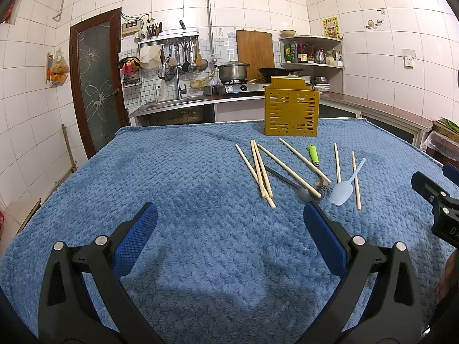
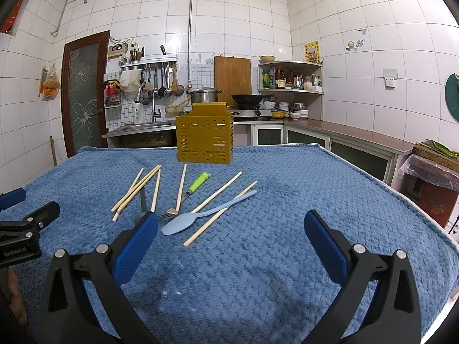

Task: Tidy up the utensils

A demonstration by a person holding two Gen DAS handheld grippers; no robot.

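A: Across the bench (image 2: pixel 287 258), blue textured cloth as cover; kitchen counter with sink and stove beyond.
B: Largest item on it?
A: Yellow slotted utensil holder (image 2: pixel 204 137), upright near far edge.
B: Grippers?
A: Left gripper (image 1: pixel 229 223) low over bare cloth, fingers (image 1: pixel 134 238) wide apart, nothing held. Right gripper (image 2: pixel 231 232) likewise, fingers (image 2: pixel 325 246) spread, nothing held.
B: Utensils?
A: Loose on cloth between holder and grippers. Wooden chopsticks (image 2: pixel 137 190) scattered, some crossing. Black spoon (image 1: pixel 292 185) under two chopsticks. Light blue spoon (image 2: pixel 198 218) across one chopstick, bowl toward right gripper. Fork with green handle (image 2: pixel 188 193) just beside it, tines toward grippers, one chopstick over the tines.
B: Contact with either gripper?
A: None visible; black spoon partly hidden behind right gripper's left finger.
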